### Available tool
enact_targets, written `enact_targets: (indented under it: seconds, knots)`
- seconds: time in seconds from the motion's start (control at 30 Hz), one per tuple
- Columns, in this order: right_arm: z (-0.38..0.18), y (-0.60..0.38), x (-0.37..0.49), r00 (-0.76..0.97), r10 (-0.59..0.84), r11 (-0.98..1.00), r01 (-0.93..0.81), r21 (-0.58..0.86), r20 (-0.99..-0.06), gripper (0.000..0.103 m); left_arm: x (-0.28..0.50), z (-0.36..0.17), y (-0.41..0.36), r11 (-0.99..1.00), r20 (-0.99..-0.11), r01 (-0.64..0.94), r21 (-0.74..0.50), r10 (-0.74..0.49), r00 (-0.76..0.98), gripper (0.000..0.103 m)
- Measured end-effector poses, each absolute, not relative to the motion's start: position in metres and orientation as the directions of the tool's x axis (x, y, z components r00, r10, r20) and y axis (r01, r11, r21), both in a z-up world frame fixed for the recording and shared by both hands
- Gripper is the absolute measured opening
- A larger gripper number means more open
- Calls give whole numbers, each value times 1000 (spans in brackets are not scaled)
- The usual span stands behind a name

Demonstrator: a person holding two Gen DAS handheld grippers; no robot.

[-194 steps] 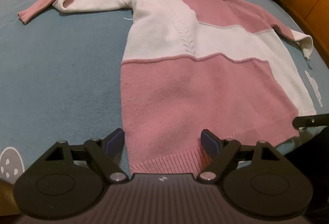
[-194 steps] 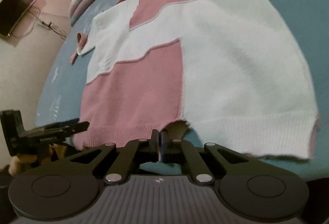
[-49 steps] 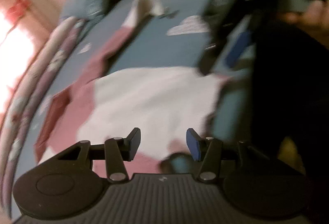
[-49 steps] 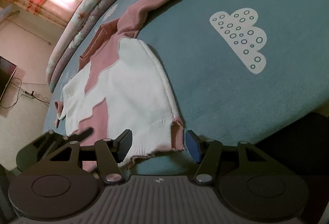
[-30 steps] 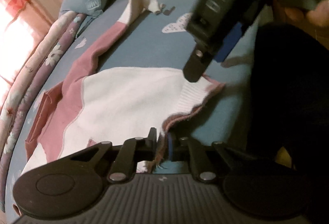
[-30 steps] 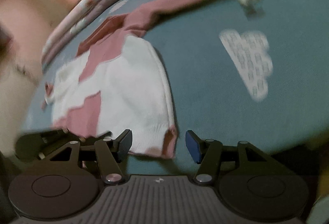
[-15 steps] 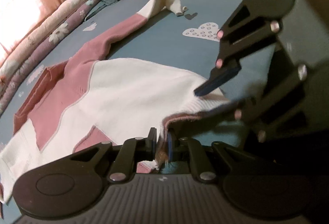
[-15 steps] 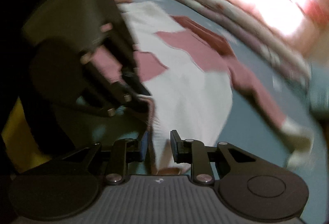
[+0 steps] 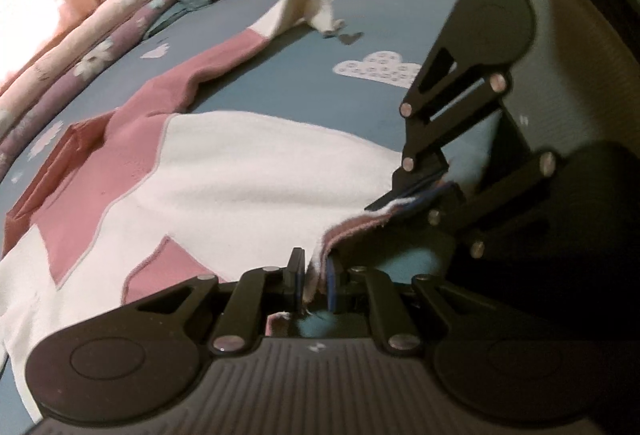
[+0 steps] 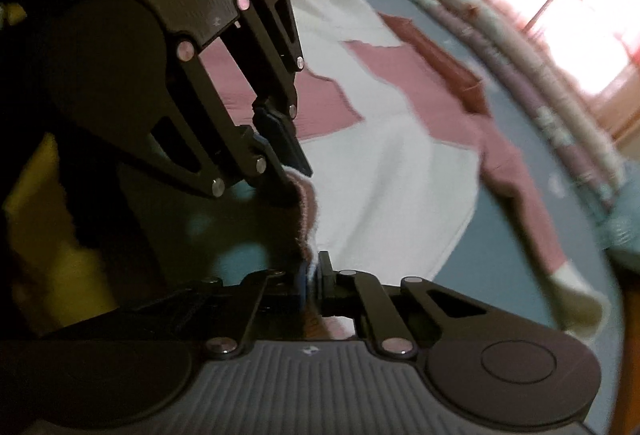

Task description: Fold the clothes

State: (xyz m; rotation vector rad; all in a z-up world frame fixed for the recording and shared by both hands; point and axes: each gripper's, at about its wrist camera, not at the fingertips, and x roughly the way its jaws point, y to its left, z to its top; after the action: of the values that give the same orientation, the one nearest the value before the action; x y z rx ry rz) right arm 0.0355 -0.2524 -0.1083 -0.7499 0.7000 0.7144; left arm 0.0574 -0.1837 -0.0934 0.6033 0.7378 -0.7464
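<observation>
Sweater (image 9: 248,171): pink and white knit, spread on the bed (image 9: 304,75), near hem corner raised. Left gripper (image 9: 313,277) pinches the hem edge; right gripper (image 10: 313,277), jaws just closed, pinches the same hem just beside it. Handling, as judged: lift both pinches together, keep the hem taut between them, carry it toward the collar without dragging the sleeve.

The sweater (image 9: 240,171) runs off the left wrist view at nine o'clock, so its far sleeve is cut off. In the right wrist view the left gripper (image 10: 286,159) hides the hem at ten o'clock, and the sleeve cuff (image 10: 576,299) at four o'clock is blurred. Dark shapes (image 10: 48,235) at eight o'clock are unreadable.
</observation>
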Motion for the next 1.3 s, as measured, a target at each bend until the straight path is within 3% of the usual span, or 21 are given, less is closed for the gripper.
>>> enact_targets:
  seconds: [0.1, 0.3, 0.37, 0.43, 0.63, 0.83, 1.0, 1.2, 1.23, 1.3]
  knots:
    - [-110, -254, 44, 530, 302, 556, -773, -305, -792, 9, 60, -102, -179, 615, -793, 761, 208, -350, 499, 13]
    - [-73, -278, 47, 509, 460, 666, -739, -97, -728, 35, 58, -90, -162, 649, -784, 746, 148, -383, 489, 13]
    - [-64, -291, 58, 538, 474, 732, -681, -28, -697, 51, 59, -79, -154, 666, -766, 737, 114, -414, 492, 15]
    - [-58, -304, 71, 565, 465, 799, -599, 48, -681, 53, 62, -68, -146, 690, -741, 717, 103, -428, 518, 16]
    - [-83, -337, 103, 538, 369, 928, -257, 270, -758, 53, 80, -66, -127, 798, -727, 595, 97, -352, 590, 21]
    - [-121, -361, 93, 445, 419, 892, -37, 451, -791, 53, 87, -74, -113, 839, -744, 533, 107, -289, 603, 26]
    - [-133, -374, 79, 453, 521, 804, 25, 594, -724, 53, 88, -79, -114, 838, -751, 537, 92, -296, 590, 27]
    - [-129, -369, 105, 453, 523, 814, -14, 581, -722, 53, 82, -82, -130, 812, -748, 578, 85, -331, 575, 28]
    - [-129, -367, 107, 451, 516, 822, -22, 569, -728, 47, 80, -81, -132, 805, -745, 588, 81, -343, 572, 28]
    - [-130, -365, 109, 440, 495, 842, -30, 539, -749, 22, 78, -79, -135, 790, -734, 610, 66, -376, 566, 31]
